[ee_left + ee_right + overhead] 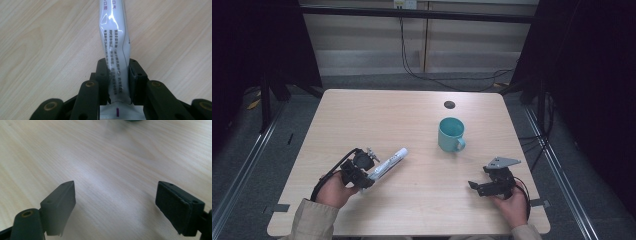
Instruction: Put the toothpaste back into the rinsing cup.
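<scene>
- Pale wood-grain laminate bench [412, 115], square with rounded corners, matte; a small dark round spot sits behind the mug.
- Teal glazed ceramic mug [451, 134], upright and empty, handle turned toward the person's side; taken as landmark.
- White glossy plastic tube [388, 164] with small printed text, soft and creased at the flat crimped end, cap end pointing up toward the mug; it lies left of and nearer the person than the mug, well apart from it.
- Left black hand-held gripper [117, 80], left of the mug: jaws clamped on the tube's crimped end, pads pressing both flat faces. The tube looks raised off the bench, though I cannot tell for certain.
- Right black hand-held gripper [115, 205], right of and nearer than the mug: jaws spread wide, nothing between them, bare bench below.
- Progress (judgement): grasp done, early in the carry. Likely left: bring the tube over to the mug and set it inside.
</scene>
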Demonstrator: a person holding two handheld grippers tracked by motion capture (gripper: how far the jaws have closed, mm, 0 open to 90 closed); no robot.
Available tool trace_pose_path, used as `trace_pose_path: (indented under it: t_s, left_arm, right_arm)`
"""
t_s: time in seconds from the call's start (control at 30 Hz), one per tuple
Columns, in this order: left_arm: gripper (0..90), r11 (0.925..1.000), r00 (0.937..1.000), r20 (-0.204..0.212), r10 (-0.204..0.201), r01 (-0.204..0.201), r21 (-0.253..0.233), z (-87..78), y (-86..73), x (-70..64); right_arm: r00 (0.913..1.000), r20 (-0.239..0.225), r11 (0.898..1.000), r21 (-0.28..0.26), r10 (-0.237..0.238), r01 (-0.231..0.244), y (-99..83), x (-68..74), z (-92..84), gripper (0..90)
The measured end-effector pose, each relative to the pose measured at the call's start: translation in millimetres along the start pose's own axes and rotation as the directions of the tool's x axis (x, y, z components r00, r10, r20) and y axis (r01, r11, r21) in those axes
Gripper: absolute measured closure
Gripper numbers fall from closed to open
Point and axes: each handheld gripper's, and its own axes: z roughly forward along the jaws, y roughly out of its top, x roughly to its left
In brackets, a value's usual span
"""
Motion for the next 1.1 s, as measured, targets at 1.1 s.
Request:
trace_pose_path:
  t_s: [1.1]
  left_arm:
    - [74.0,0.9771,0.9748,0.068,0.213,-0.213,-0.008,-5.3,57.2,-48.1]
  right_arm:
    - [0.8959,-0.213,0.916,0.009,-0.39,0.401,78.0,41.0,-4.6,18.4]
